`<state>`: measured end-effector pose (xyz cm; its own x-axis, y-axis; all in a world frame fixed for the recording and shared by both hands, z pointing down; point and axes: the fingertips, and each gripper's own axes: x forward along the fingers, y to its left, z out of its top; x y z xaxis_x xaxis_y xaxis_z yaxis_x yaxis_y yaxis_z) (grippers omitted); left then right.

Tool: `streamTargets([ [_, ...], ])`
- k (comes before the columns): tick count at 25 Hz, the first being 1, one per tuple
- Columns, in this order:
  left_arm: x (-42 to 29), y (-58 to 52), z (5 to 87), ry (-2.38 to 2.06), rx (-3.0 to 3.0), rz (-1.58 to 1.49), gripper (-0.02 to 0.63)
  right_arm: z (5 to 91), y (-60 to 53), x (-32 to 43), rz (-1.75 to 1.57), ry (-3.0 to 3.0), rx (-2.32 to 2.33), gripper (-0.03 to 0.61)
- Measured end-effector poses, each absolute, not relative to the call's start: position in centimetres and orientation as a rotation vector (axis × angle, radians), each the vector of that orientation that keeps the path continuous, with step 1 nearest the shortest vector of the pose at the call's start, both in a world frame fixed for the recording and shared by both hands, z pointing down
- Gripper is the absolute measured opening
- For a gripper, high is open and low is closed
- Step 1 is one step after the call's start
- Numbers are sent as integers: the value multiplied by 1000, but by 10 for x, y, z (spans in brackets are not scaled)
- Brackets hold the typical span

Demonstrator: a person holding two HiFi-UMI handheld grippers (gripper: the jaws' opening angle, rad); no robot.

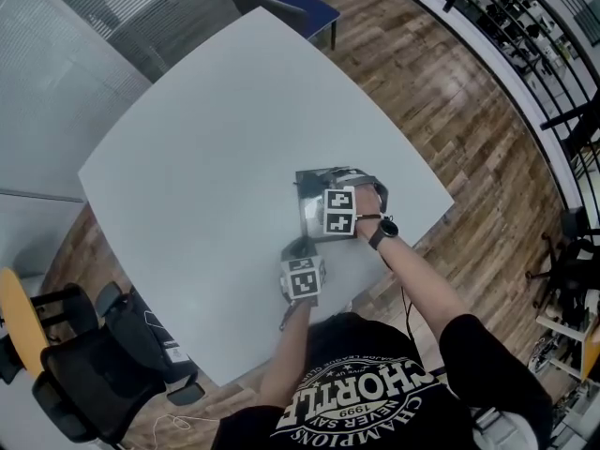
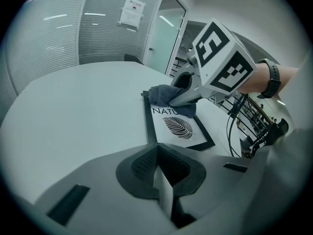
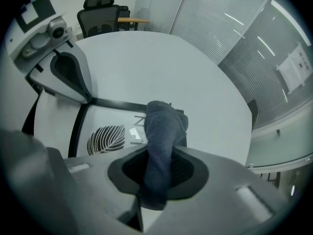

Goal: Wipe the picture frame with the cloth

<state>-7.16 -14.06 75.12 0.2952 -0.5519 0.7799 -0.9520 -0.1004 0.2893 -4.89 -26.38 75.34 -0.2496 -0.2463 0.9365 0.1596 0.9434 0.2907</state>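
right tool (image 3: 156, 173): pinching cloth (image 3: 164, 126)
left tool (image 2: 164, 173): pressed together, probably empty
tip: sweep picture frame (image 2: 178, 129) flat toward 6 o'clock

Cool even light; gripper views fisheye-warped, edges perhaps blurred.

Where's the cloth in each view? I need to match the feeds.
Head view: cloth right of centre, at the picture frame's far end, barely visible.
Left gripper view: cloth centre, bunched on the frame's far end.
Right gripper view: cloth centre, clamped in the right gripper's tongs.
Shared landmark: the picture frame.
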Motion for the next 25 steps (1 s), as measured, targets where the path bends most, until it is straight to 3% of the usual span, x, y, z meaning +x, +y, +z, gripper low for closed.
streamTargets([
  [12, -71, -143, 751, -1361, 1766, 634, 5, 752, -271, 0, -335, -1748, 153, 75],
  [25, -75, -144, 756, -1380, 1756, 599, 5, 737, -242, -101, -347, -1897, 56, 75],
])
